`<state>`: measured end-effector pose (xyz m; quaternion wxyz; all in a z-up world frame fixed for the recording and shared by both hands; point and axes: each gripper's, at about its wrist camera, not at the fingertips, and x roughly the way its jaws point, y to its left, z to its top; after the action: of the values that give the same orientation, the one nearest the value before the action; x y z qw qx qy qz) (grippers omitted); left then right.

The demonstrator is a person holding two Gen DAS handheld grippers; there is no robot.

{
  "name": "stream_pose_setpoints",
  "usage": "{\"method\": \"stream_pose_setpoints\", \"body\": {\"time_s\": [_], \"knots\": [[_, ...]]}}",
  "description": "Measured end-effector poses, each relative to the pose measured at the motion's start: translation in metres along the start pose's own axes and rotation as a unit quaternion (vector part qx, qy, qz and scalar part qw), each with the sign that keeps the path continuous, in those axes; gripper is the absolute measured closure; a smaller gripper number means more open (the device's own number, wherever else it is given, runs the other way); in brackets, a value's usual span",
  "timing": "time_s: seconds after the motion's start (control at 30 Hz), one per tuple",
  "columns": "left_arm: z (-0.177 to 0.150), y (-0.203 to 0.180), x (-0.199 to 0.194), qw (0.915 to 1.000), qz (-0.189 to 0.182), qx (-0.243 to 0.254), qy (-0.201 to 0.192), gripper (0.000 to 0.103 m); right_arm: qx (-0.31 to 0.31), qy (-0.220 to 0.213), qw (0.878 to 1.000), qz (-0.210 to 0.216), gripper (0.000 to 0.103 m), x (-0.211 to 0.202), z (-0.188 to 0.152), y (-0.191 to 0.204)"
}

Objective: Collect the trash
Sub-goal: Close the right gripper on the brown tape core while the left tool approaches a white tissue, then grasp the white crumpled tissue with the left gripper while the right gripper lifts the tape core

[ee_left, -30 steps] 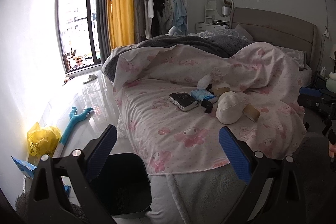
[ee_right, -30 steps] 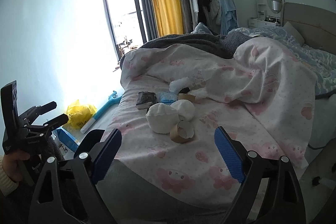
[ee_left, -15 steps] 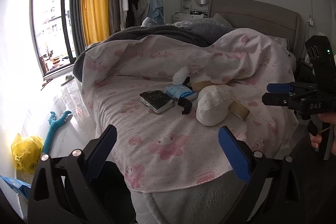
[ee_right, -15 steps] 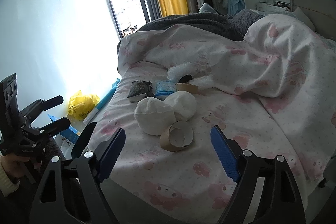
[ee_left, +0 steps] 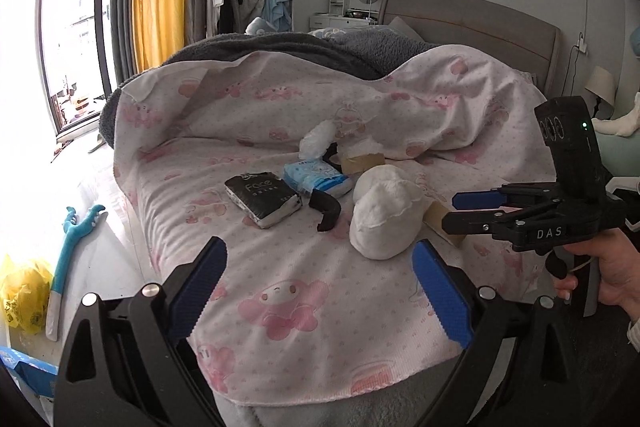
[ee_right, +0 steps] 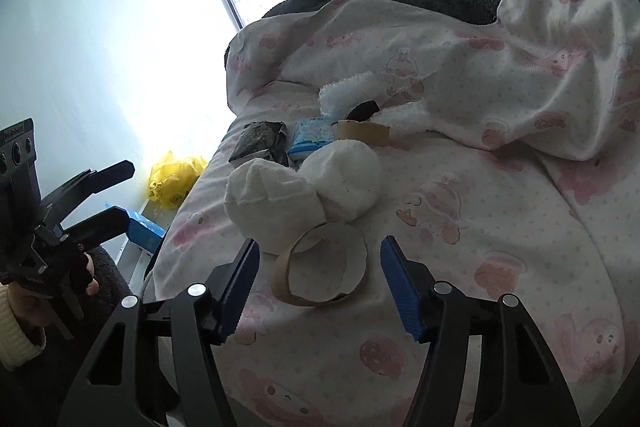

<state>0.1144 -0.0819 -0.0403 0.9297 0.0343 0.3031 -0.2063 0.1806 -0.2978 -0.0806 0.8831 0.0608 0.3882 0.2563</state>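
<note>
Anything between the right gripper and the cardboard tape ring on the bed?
Nothing visible. The right gripper is open with the cardboard tape ring directly ahead between its fingers. The white cloth bundle touches the ring's far side.

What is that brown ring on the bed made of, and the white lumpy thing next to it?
The brown ring looks like plain matte cardboard, thin-walled and slightly dented, probably an empty tape core. The white lump looks like soft cloth or thick tissue: fuzzy surface, with a seam-like edge. Which one, the pictures leave open.

The right gripper (ee_right: 318,277) hangs wide open around a cardboard ring (ee_right: 320,263) on the bed (ee_right: 500,235), beside white wads (ee_right: 280,199).
</note>
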Motion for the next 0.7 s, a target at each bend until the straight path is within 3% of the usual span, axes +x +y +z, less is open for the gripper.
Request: {"method": "stream_pose_setpoints", "body": {"time_s": [0.27,0.43,0.7], "knots": [[0.001,-0.008,0.023,0.999,-0.039,-0.015,0.018,0.008,0.018,0.012,0.999,0.035,0.044,0.013,0.002,-0.016],[0.001,-0.012,0.037,0.9977,-0.054,-0.024,0.033,0.015,0.012,0.032,0.998,0.045,0.05,0.022,-0.001,-0.017],[0.002,-0.023,0.055,0.9961,-0.064,-0.042,0.043,0.018,-0.022,0.029,0.999,0.025,0.054,0.019,-0.003,-0.011]]}}
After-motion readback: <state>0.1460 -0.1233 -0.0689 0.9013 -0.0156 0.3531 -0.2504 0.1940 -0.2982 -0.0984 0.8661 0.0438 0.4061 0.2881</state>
